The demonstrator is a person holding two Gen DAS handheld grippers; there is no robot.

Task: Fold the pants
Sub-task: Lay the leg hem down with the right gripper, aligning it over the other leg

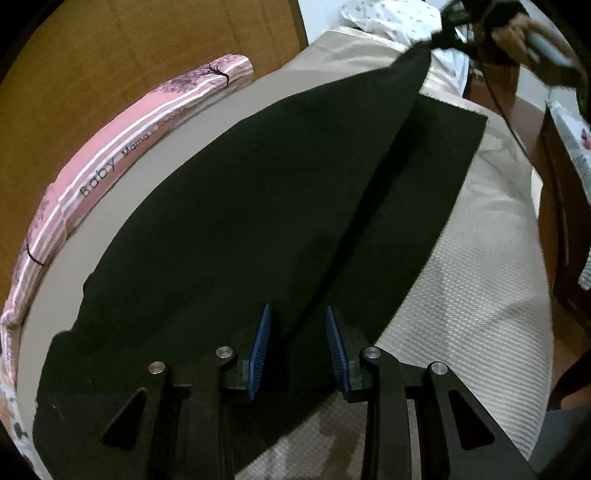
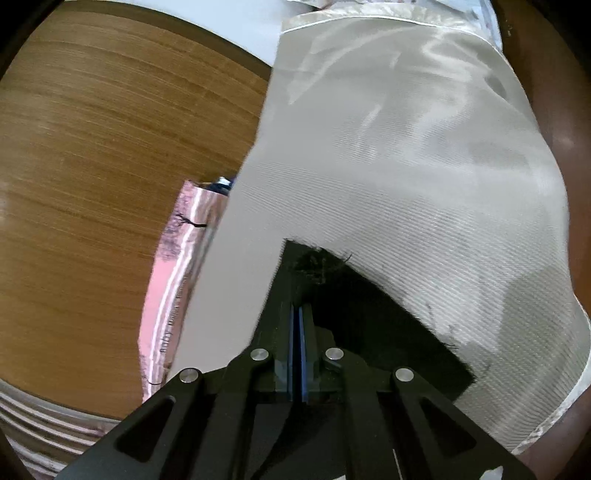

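Observation:
Black pants lie spread on a beige ribbed cover. In the left wrist view one leg lies flat and the other is lifted at its far end. My left gripper is open over the near part of the pants, blue pads apart with cloth between and under them. My right gripper shows at the top right of that view, holding the raised end. In the right wrist view the right gripper is shut on the black pants, the frayed hem just past the fingertips.
A pink striped rolled cloth with "Baby" lettering lies along the left edge of the cover; it also shows in the right wrist view. Wooden floor lies to the left. White spotted fabric sits at the far end. Dark wooden furniture stands right.

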